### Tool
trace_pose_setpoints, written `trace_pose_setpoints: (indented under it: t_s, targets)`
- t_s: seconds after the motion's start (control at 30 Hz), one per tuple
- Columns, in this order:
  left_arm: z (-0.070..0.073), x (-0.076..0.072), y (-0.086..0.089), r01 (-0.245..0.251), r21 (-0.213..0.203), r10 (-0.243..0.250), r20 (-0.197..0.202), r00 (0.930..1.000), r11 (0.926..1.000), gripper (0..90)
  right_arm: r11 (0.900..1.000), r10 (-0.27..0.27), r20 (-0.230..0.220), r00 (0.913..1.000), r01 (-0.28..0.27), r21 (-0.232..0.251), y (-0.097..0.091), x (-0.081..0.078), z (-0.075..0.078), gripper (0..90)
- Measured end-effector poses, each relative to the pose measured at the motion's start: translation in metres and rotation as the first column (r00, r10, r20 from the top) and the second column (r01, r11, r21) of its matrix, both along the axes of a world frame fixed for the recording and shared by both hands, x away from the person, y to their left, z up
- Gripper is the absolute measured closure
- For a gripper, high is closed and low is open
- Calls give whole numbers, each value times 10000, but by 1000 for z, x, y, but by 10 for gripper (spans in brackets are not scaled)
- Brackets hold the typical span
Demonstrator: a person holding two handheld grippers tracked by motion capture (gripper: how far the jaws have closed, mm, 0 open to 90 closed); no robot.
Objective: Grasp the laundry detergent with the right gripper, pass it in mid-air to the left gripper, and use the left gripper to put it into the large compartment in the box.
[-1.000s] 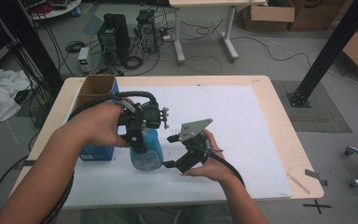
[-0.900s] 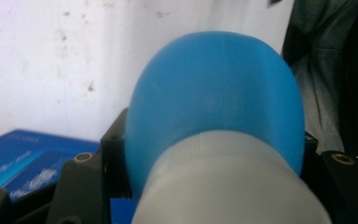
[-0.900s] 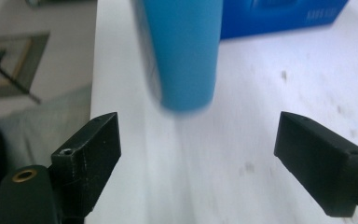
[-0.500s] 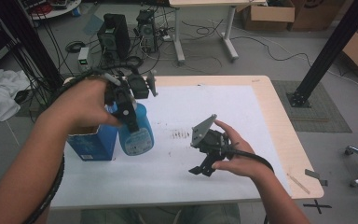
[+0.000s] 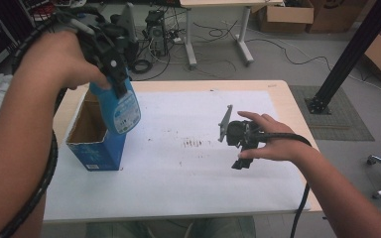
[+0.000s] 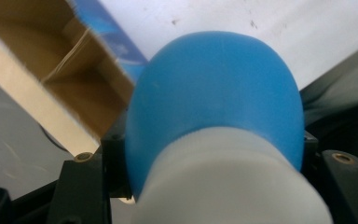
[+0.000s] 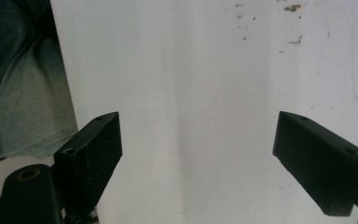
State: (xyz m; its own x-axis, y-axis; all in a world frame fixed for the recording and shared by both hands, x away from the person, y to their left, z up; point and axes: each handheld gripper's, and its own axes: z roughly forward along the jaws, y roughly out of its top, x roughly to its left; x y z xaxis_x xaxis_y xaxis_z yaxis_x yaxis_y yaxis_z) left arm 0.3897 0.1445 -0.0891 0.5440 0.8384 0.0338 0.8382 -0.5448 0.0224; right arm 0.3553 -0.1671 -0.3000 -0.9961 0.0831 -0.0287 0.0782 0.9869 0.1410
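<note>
Left gripper (image 5: pixel 113 74) clamps the neck of a blue bottle (image 5: pixel 121 109); its jaw tips are hidden behind the bottle's shoulder in the left gripper view. The bottle hangs just above the open blue box (image 5: pixel 95 139), at the box's right edge. Right gripper (image 5: pixel 238 148), well right of the bottle, jaws wide apart over bare white sheet (image 5: pixel 188 183).

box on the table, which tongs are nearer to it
Left. The left tongs hold the blue bottle just above the open box; the right tongs are open, far off across the white sheet.
</note>
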Motion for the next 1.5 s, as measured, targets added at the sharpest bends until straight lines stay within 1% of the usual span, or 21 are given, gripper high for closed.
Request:
trace_pose_setpoints:
  t_s: [0.07, 0.1, 0.13, 0.2, 0.3, 0.33, 0.37, 0.4, 0.43, 0.47, 0.53, 0.6, 0.8, 0.9, 1.03, 1.07, 1.1, 1.13, 1.3, 1.33, 1.5]
  targets:
    - [8, 4, 9, -548, 14, 548, -20, 9985, 9985, 384, 9999, 86, -57, 9999, -86, -75, -2, 1, 2, 153]
    - [14, 8, 19, -1121, 65, 1122, -40, 9937, 9937, 384, 9997, 124, -65, 9999, -126, -202, -2, 2, 3, 153]
    - [14, 8, 19, -1121, 65, 1122, -40, 9937, 9937, 384, 9995, 155, -62, 9999, -156, -269, -3, 3, 3, 153]
    - [19, 11, 29, -1655, 131, 1655, 6, 9862, 9861, 383, 9993, 196, -20, 9998, -196, -309, -4, 3, 3, 154]
    - [27, 15, 45, -2377, 213, 2375, 117, 9713, 9711, 383, 9994, 216, -50, 9998, -217, -261, -6, 5, 4, 154]
    - [29, 16, 50, -2638, 204, 2635, 161, 9645, 9644, 383, 9993, 246, -45, 9997, -247, -268, -7, 4, 5, 153]
    - [31, 18, 61, -3025, 199, 3022, 173, 9531, 9530, 383, 9994, 283, -19, 9996, -284, -193, -7, 3, 5, 153]
    - [31, 18, 61, -3025, 199, 3022, 173, 9531, 9530, 383, 9992, 332, -35, 9994, -333, -219, -8, 3, 5, 154]
    - [31, 20, 70, -3293, 166, 3290, 180, 9442, 9441, 383, 9992, 340, -83, 9994, -342, -214, -8, 3, 5, 154]
    - [31, 20, 70, -3293, 166, 3290, 180, 9442, 9441, 383, 9992, 340, -83, 9994, -342, -214, -8, 3, 5, 154]
    - [30, 21, 77, -3606, 34, 3605, 128, 9327, 9327, 383, 9988, 421, -132, 9990, -424, -261, -9, 2, 4, 154]
    - [28, 23, 83, -3781, -12, 3781, 91, 9257, 9258, 383, 9984, 488, -153, 9987, -493, -292, -10, 2, 4, 155]
    - [19, 28, 89, -4414, -31, 4414, 183, 8971, 8973, 384, 9987, 387, -248, 9989, -396, -330, -12, 3, 4, 154]
    - [11, 31, 90, -4670, -57, 4670, 209, 8840, 8843, 384, 9986, 385, -282, 9989, -395, -342, -12, 3, 3, 154]
    - [-9, 32, 95, -5110, -20, 5109, 191, 8594, 8596, 384, 9988, 347, -322, 9989, -358, -336, -14, 3, 3, 154]
    - [-9, 32, 95, -5110, -20, 5109, 191, 8594, 8596, 384, 9988, 347, -322, 9989, -358, -336, -14, 3, 3, 154]
    - [-14, 33, 96, -5200, -12, 5199, 180, 8540, 8542, 384, 9986, 354, -317, 9989, -366, -380, -14, 3, 3, 155]
    - [-19, 33, 97, -5185, 39, 5184, 197, 8549, 8551, 384, 9988, 363, -333, 9988, -374, -331, -15, 3, 2, 155]
    - [-52, 35, 102, -5552, 76, 5551, 68, 8317, 8317, 384, 9984, 387, -366, 9986, -402, -409, -14, 3, 1, 155]
    - [-65, 36, 104, -5625, 31, 5625, -41, 8268, 8268, 384, 9984, 412, -404, 9983, -427, -372, -13, 1, 0, 155]
    - [-87, 37, 106, -5688, -75, 5689, 9, 8224, 8224, 384, 9979, 517, -379, 9979, -531, -368, -12, -1, -1, 155]
